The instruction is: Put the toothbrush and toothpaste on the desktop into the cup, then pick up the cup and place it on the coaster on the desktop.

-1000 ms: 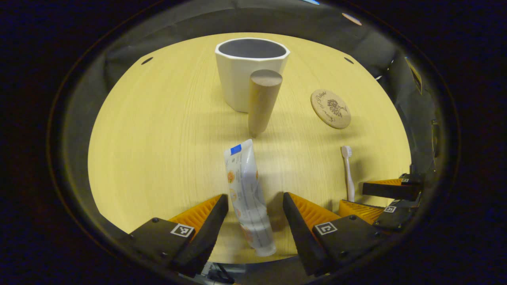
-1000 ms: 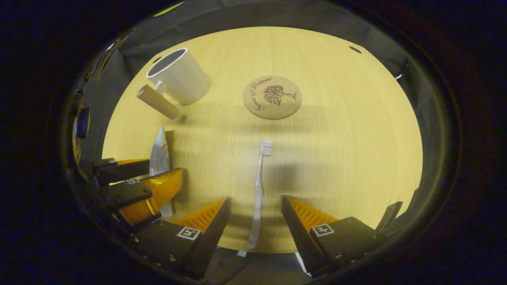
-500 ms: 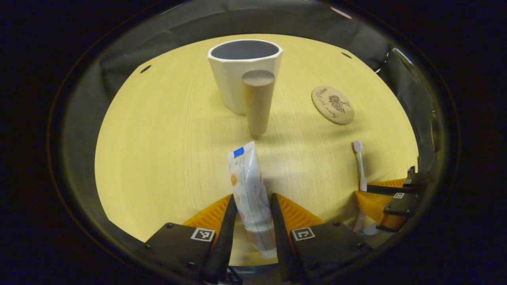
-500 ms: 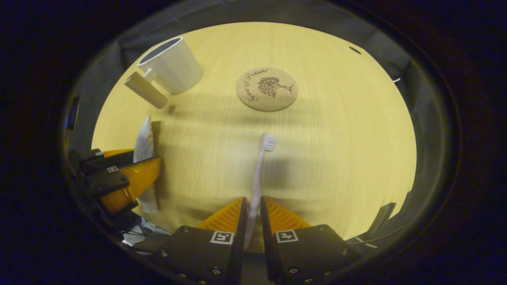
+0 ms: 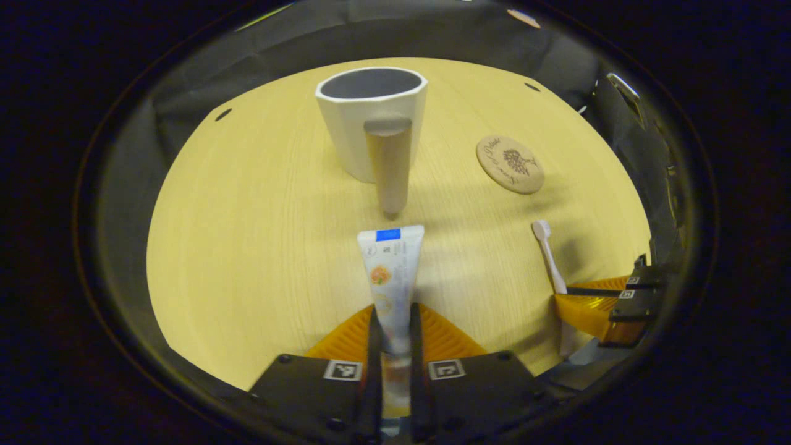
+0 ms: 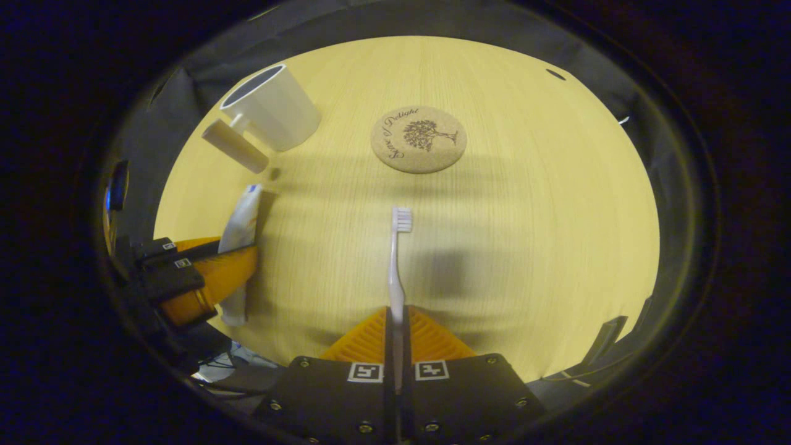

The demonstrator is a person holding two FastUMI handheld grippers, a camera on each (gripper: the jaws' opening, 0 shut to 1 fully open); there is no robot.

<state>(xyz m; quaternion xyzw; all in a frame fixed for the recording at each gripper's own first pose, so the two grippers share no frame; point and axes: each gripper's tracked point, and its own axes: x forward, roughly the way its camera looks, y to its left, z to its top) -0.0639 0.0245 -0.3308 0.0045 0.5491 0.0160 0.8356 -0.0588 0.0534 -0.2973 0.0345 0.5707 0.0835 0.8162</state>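
Between left tool (image 5: pixel 392 346) fingers: toothpaste (image 5: pixel 392 272), clamped. Right tool (image 6: pixel 396 346) clamps toothbrush (image 6: pixel 396 266).

Pale wood-grain desktop (image 5: pixel 259 235) with rounded far edge, black cloth behind.

On it: white faceted cup (image 5: pixel 361 123) standing upright toward the far side, round wooden handle (image 5: pixel 388 164) jutting toward the near edge; round cork coaster (image 6: pixel 418 139) lying flat, well apart from the cup, tree drawing on top. Nearer: toothpaste tube (image 5: pixel 392 272) and white toothbrush (image 6: pixel 397 259), lengthwise, bristle head toward the coaster; whether resting on the wood or raised off it, impossible to tell. Small dark holes near the far rim.
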